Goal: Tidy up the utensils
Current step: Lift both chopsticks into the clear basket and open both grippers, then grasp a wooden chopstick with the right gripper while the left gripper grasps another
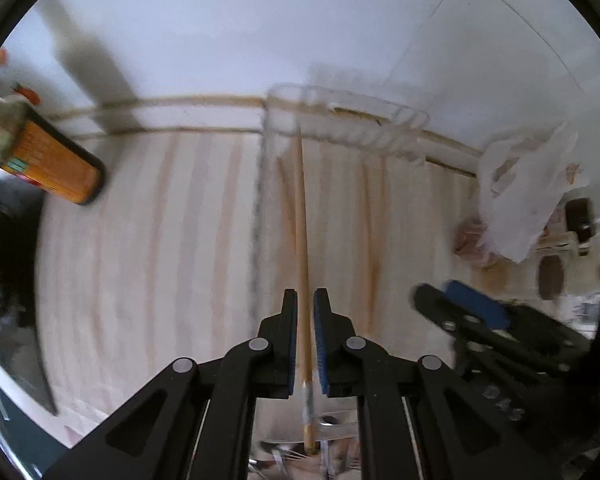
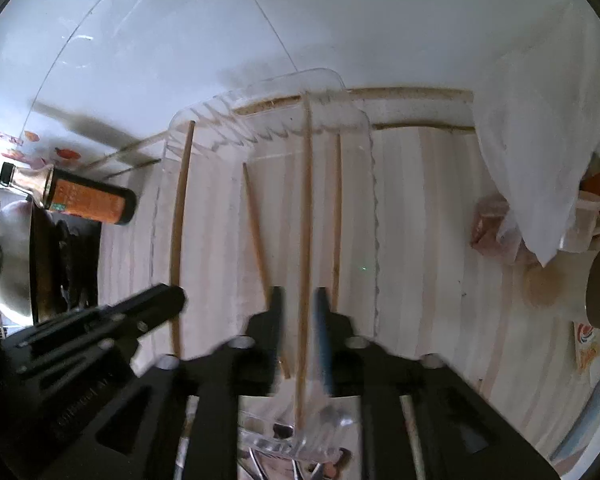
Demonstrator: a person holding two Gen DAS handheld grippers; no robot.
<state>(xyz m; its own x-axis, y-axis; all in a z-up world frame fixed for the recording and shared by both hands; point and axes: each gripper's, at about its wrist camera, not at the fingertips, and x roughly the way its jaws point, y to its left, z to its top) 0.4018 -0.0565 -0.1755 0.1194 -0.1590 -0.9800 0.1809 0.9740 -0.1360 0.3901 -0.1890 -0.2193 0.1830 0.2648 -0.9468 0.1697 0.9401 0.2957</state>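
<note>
A clear plastic tray [image 1: 342, 101] [image 2: 284, 80] lies on the pale striped worktop against the wall, with several wooden chopsticks lengthwise in it. My left gripper [image 1: 305, 292] points down over the tray's left side, shut on one chopstick [image 1: 302, 208] that runs forward between its pads. My right gripper [image 2: 298, 292] hangs over the tray's middle. Its jaws stand apart around another chopstick [image 2: 306, 208] with a gap on both sides. Each gripper shows in the other's view: the right gripper [image 1: 448, 298], the left gripper [image 2: 168, 296]. Two more chopsticks [image 2: 256, 232] lie loose in the tray.
An orange-labelled bottle [image 1: 56, 160] [image 2: 84, 200] lies at the left near the wall. A dark pan [image 2: 44, 264] sits beyond the worktop's left edge. A white plastic bag [image 1: 528, 196] [image 2: 532, 152] and food tubs [image 2: 588, 216] crowd the right side.
</note>
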